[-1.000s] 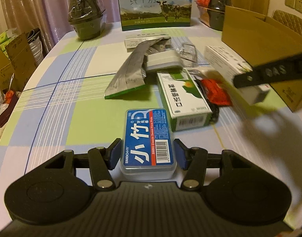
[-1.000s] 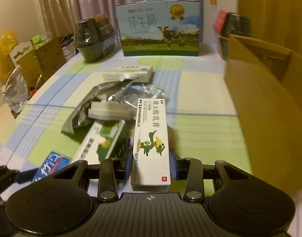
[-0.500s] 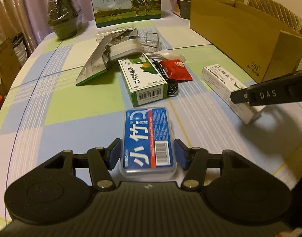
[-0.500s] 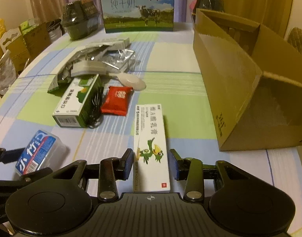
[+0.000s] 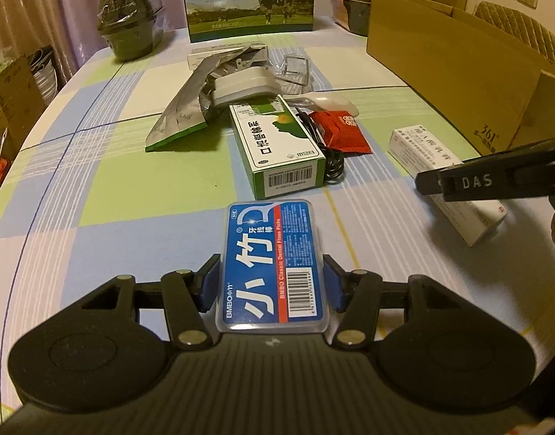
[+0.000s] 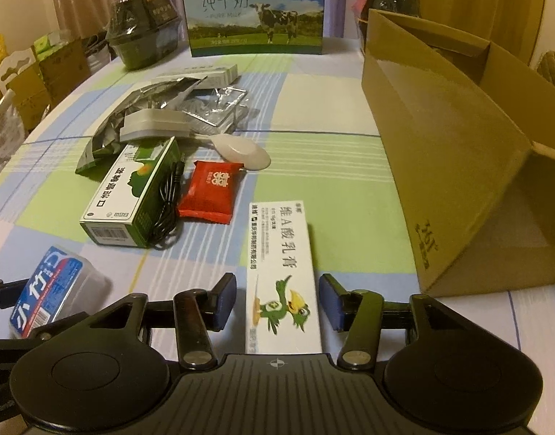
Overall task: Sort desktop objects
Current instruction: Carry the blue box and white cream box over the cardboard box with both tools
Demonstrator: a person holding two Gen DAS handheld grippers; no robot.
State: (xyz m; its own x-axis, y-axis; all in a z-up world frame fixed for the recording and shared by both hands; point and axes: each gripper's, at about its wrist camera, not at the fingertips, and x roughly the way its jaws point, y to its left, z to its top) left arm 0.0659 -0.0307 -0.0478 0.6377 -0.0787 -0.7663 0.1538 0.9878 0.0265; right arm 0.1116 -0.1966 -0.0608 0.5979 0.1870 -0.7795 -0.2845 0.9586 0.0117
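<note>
On the left, the left gripper has its fingers closed against the two long sides of the blue floss-pick case, which lies flat and low over the checked bench at its near edge; whether the case rests on the cloth or hangs just above it, I cannot tell. Ahead of it the bulk of the sorting looks undone: a silver foil pouch, a grey-white flat case, the green medicine box with a black cable lying along its right side, a red sachet and a white oval piece lie clustered mid-bench, touching or overlapping. Further right, the white ointment box lies flat on the bench, and the right gripper straddles its near end with the fingers spread wider than the box, a gap showing on each side, so nothing is held there. At the far right the open cardboard carton stands near the ointment box; what can be seen of its inside looks bare, so I judge the task to be at an early stage. Both grippers sit low and level, pointing forward along the bench, the left one just beside the right and slightly behind it.
</note>
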